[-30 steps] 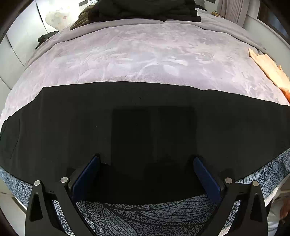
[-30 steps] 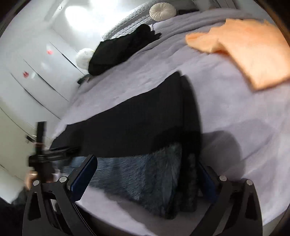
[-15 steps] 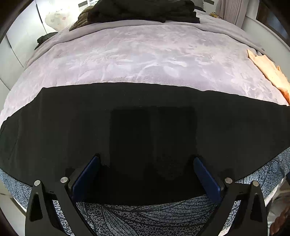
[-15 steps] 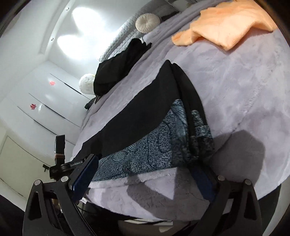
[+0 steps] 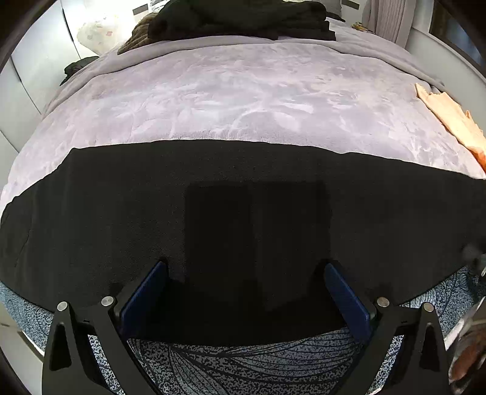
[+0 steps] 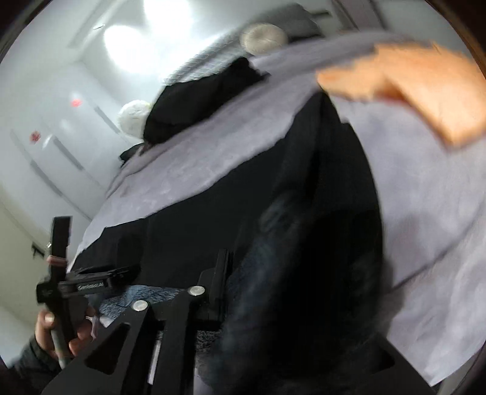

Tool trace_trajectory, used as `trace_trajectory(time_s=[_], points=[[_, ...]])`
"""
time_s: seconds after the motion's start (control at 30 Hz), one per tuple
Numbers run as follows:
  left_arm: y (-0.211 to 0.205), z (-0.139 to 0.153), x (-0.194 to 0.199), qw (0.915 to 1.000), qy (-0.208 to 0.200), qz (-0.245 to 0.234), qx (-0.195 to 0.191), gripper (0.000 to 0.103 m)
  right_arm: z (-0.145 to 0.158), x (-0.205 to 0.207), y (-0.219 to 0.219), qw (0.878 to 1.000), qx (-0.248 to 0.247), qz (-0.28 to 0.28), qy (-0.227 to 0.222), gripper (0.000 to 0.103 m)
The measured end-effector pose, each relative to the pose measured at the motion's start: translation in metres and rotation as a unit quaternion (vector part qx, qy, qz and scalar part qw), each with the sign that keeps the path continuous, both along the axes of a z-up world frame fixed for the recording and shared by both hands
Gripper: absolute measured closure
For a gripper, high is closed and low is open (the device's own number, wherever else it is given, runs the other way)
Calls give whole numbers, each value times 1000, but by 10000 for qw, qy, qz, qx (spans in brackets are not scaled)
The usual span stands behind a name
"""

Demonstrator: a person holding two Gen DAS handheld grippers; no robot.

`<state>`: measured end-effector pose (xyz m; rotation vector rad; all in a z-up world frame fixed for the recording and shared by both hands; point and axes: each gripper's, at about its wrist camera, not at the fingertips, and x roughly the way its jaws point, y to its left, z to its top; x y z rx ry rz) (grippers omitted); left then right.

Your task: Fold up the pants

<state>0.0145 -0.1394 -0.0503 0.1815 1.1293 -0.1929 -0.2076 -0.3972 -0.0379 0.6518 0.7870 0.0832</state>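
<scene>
The pants (image 5: 121,218) are black outside with a blue leaf-patterned lining (image 5: 243,367). They lie in a long band across the near edge of a lilac bed (image 5: 243,100). My left gripper (image 5: 243,291) hovers over their middle, jaws wide open and empty. In the blurred right wrist view my right gripper (image 6: 288,303) has closed on the end of the pants (image 6: 319,212); dark cloth bunches between the fingers and hides the right one. The left gripper's handle and the hand holding it (image 6: 60,291) show at lower left there.
An orange garment (image 5: 452,121) (image 6: 425,88) lies on the bed's right side. A pile of dark clothes (image 5: 243,18) (image 6: 197,100) and a round white cushion (image 6: 262,38) sit at the far end. White wardrobe doors (image 6: 45,136) stand to the left.
My right gripper moved in onto the pants' end and closed on the cloth, which now bunches up in it. My left gripper has stayed still, open over the middle.
</scene>
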Motion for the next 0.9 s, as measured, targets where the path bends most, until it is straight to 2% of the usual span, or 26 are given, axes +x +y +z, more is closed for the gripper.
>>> trace_trajectory(time_s=[0.1, 0.17, 0.2, 0.23, 0.27, 0.3, 0.33, 0.37, 0.43, 0.5, 0.57, 0.67, 0.77, 0.9], points=[[4, 10, -4, 9999, 10, -46, -103, 0, 16, 2, 10, 9994, -338, 37, -114, 54], [7, 8, -8, 10000, -80, -34, 27, 0, 25, 2, 16, 9991, -362, 43, -213, 54], [8, 6, -8, 9999, -95, -49, -11, 0, 24, 5, 18, 9993, -345, 42, -128, 53], [9, 3, -8, 9999, -124, -64, -36, 0, 19, 9, 20, 9995, -298, 59, 4, 45], [9, 2, -7, 9999, -146, -88, -21, 0, 12, 13, 23, 9995, -257, 108, 128, 42], [8, 0, -7, 9998, -179, -127, 8, 0, 13, 14, 27, 9988, -458, 102, 165, 42], [8, -1, -6, 9997, -193, -153, 13, 0, 19, 15, 31, 9977, -642, 135, 173, 47], [8, -3, -5, 9997, -185, -180, -1, 0, 29, 15, 36, 9963, -828, 173, 124, 63], [9, -3, -3, 9997, -130, -219, -44, 0, 54, 13, 41, 9946, -1007, 189, -150, 82], [10, 1, 0, 9996, -7, -278, -87, 0, 83, 14, 52, 9912, -1218, 321, -414, 85], [21, 15, 2, 9984, 139, -331, -433, 0, 108, 17, 70, 9846, -1581, 433, -602, 86], [63, 50, 2, 9946, -238, -65, -1011, 0, 141, 18, 102, 9749, -1891, 700, -948, 86], [112, 67, 9, 9925, -453, 365, -1073, 0, 162, 28, 141, 9628, -2233, 1050, -1098, 86], [169, 58, 14, 9902, -318, 895, -1024, 0, 165, 55, 208, 9441, -2714, 1476, -1150, 86]])
